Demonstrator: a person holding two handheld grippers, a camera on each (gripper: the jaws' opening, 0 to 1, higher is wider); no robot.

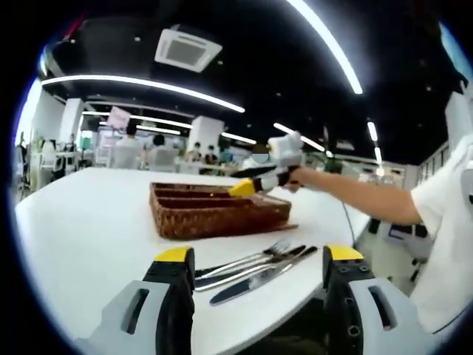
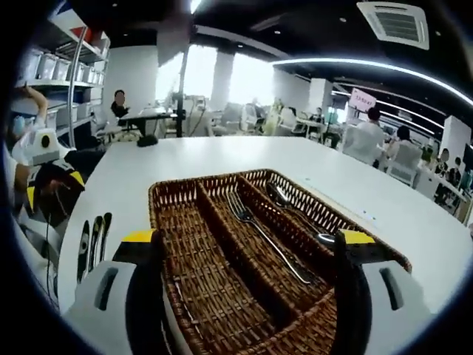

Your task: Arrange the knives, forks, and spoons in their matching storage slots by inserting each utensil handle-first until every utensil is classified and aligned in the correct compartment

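Note:
A brown wicker tray (image 1: 214, 211) with three long slots stands in the middle of the white table. In the right gripper view, a fork (image 2: 259, 231) lies in the tray's (image 2: 177, 244) middle slot and a spoon (image 2: 295, 211) in the right slot; the left slot holds nothing. Loose cutlery, a fork (image 1: 255, 259) and a knife (image 1: 259, 279) among it, lies on the table just beyond my left gripper (image 1: 259, 255), which is open and holds nothing. My right gripper (image 2: 247, 237) is open above the tray's near end. It also appears as the right gripper (image 1: 255, 185) over the tray's right side.
The table edge (image 1: 325, 288) runs close by the loose cutlery (image 2: 94, 240). A person's arm (image 1: 355, 194) reaches in from the right. My left gripper (image 2: 44, 177) sits at the table's left edge. Other people and desks fill the far room.

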